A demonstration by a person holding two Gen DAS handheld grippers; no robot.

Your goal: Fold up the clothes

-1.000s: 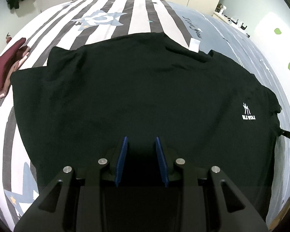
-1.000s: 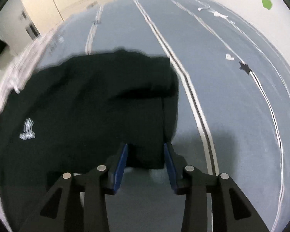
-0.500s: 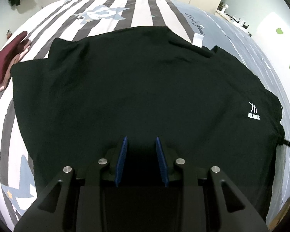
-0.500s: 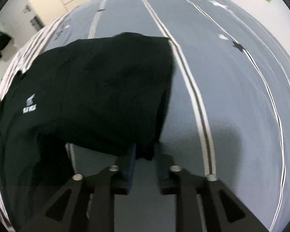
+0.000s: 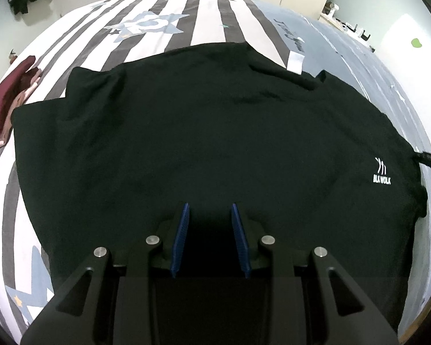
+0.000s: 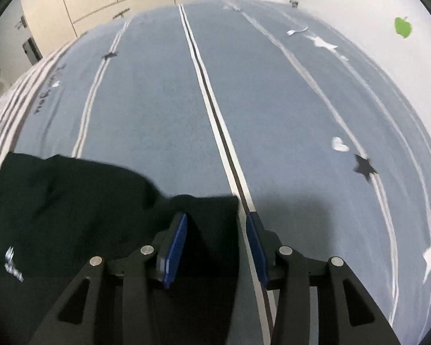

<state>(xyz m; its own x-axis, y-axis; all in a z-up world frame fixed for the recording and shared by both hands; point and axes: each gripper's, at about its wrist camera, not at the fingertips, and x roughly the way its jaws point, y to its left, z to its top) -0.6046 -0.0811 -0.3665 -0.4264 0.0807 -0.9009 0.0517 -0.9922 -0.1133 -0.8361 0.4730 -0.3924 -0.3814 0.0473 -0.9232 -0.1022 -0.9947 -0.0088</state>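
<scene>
1. On the bed, I see the black shirt spread flat across the striped cover.
2. My left tool sits over its near hem, jaws apart, pressing nothing.
3. My right tool has just been opening; the shirt's edge lies loose between its jaws.

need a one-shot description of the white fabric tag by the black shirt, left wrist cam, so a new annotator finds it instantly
Start at the bed, striped dark grey and white on one side, plain blue-grey on the other. A black T-shirt lies spread across it. At the shirt's far edge, where the stripes meet the blue-grey, a small white fabric tag sits by the neckline: plain, blank and rectangular, unlike the white printed logo on the shirt itself.
</scene>
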